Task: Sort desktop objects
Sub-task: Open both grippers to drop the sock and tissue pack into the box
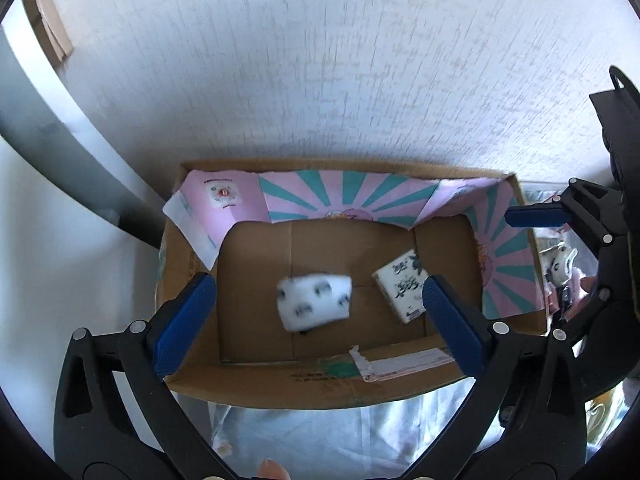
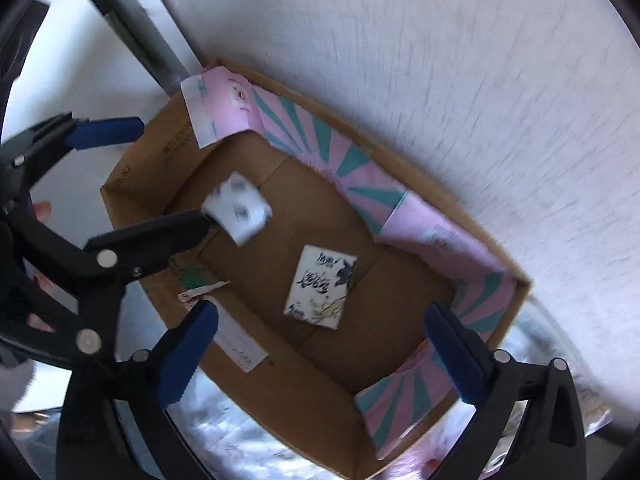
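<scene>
An open cardboard box (image 1: 320,384) (image 2: 300,380) with pink and teal flaps folded inside stands against a white wall. Two white tissue packs with dark print are in it. One pack (image 1: 402,284) (image 2: 320,292) lies flat on the box floor. The other pack (image 1: 315,300) (image 2: 238,208) is blurred and tilted, free of any finger. My left gripper (image 1: 320,280) (image 2: 174,172) hangs open over the box's left half, nothing between its blue pads. My right gripper (image 2: 322,310) is open above the flat pack without touching it; one blue pad (image 1: 536,216) shows at the box's right end.
A grey post (image 1: 60,152) (image 2: 140,40) runs down past the box's left end. Crinkled clear plastic wrap (image 1: 300,436) (image 2: 240,440) lies in front of the box. Small printed items (image 1: 560,264) sit to the right of the box. A fingertip (image 1: 272,470) shows at the bottom edge.
</scene>
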A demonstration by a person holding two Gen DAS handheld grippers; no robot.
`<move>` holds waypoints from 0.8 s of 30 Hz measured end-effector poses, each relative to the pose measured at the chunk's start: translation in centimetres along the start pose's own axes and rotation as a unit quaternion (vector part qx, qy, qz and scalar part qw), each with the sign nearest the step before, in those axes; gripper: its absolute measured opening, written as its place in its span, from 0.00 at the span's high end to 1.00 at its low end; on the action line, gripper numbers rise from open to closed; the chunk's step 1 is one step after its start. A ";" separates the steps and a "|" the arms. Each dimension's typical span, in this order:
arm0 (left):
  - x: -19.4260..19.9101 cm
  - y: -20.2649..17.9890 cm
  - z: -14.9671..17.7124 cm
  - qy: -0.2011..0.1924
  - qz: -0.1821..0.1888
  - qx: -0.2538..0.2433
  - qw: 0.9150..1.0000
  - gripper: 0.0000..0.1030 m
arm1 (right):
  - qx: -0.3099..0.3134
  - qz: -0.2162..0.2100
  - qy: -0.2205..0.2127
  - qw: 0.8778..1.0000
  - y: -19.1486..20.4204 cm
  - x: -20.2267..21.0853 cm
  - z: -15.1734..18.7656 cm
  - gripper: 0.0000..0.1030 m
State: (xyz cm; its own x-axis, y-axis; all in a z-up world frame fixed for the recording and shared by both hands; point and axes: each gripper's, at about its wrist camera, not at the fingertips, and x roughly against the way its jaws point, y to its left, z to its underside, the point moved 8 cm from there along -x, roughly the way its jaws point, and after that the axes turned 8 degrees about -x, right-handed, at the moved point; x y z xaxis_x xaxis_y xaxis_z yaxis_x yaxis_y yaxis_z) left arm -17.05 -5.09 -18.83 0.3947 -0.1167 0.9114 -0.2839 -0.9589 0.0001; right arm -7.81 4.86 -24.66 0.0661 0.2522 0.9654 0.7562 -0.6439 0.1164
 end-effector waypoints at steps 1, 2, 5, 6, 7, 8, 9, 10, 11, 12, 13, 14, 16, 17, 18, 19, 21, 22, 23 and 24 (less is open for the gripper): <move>0.4 0.0 -0.1 -0.005 0.000 -0.001 1.000 0.00 | 0.006 0.009 -0.007 1.000 0.2 0.3 0.1 0.00; 0.6 0.0 -0.2 -0.008 0.000 -0.002 1.000 0.00 | 0.010 0.013 -0.013 1.000 0.6 0.6 0.3 0.00; 1.1 -0.2 -0.4 -0.015 0.001 -0.008 1.000 0.00 | 0.003 0.010 -0.020 1.000 0.7 1.3 0.1 0.00; 1.2 -0.3 -0.5 -0.016 0.002 -0.008 1.000 0.00 | 0.002 0.010 -0.022 1.000 0.6 1.5 -0.3 0.00; 1.3 -0.3 -0.5 -0.019 0.001 -0.007 1.000 0.00 | 0.002 0.011 -0.025 1.000 0.5 1.7 -0.4 0.00; 1.5 -0.4 -0.6 -0.022 0.001 -0.006 1.000 0.00 | 0.002 0.014 -0.030 0.999 0.4 1.9 -0.4 0.00; 1.7 -0.5 -0.6 -0.025 0.000 -0.006 1.000 0.00 | 0.001 0.014 -0.034 0.999 0.4 1.9 -0.6 0.00; 1.9 -0.5 -0.7 -0.029 -0.003 -0.006 1.000 0.00 | 0.000 0.014 -0.037 0.999 0.3 2.1 -0.6 0.00; 2.1 -0.6 -0.7 -0.032 -0.004 -0.005 0.999 0.00 | -0.002 0.012 -0.041 0.999 0.1 2.5 -0.5 0.00; 2.3 -0.8 -0.7 -0.034 -0.004 -0.005 0.999 0.00 | -0.004 0.009 -0.043 0.999 0.3 2.3 -0.7 0.00; 2.6 -1.0 -0.8 -0.035 -0.001 -0.005 0.999 0.00 | -0.005 0.004 -0.045 0.999 0.2 2.6 -0.6 0.00; 2.8 -1.3 -0.8 -0.037 0.003 -0.005 0.999 0.00 | -0.008 -0.002 -0.048 0.999 0.0 3.1 -0.5 0.00; 3.3 -1.7 -0.8 -0.042 0.011 -0.001 0.999 0.00 | -0.012 -0.007 -0.057 0.998 -0.2 3.8 -0.2 0.00; 3.5 -2.0 -0.8 -0.043 0.016 0.001 0.999 0.00 | -0.013 -0.011 -0.062 0.998 -0.4 4.3 0.0 0.00; 3.7 -2.3 -0.8 -0.044 0.019 0.002 0.999 0.00 | -0.013 -0.013 -0.064 0.998 -0.4 4.4 0.1 0.00; 3.8 -2.6 -0.8 -0.045 0.020 0.002 0.999 0.00 | -0.014 -0.017 -0.066 0.998 -0.5 4.9 0.3 0.00; 4.2 -3.1 -0.8 -0.046 0.017 0.002 0.999 0.00 | -0.015 -0.022 -0.068 0.997 -0.8 5.6 0.9 0.00; 4.4 -3.4 -0.8 -0.046 0.017 0.002 0.999 0.00 | -0.016 -0.022 -0.071 0.997 -0.9 5.9 1.0 0.00; 4.6 -3.7 -0.8 -0.046 0.020 0.001 0.999 0.00 | -0.016 -0.022 -0.074 0.997 -1.1 6.4 1.3 0.00; 4.7 -4.1 -0.7 -0.045 0.023 0.001 0.999 0.00 | -0.015 -0.021 -0.077 0.997 -1.3 6.7 1.5 0.00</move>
State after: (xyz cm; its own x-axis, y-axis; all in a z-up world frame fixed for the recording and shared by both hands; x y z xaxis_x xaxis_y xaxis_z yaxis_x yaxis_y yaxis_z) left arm -14.67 -1.49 -14.24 0.4581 -0.1838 0.8697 -0.3023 -0.9523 -0.0420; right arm -7.33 8.49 -18.66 0.1346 0.3856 0.9128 0.7406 -0.6512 0.1659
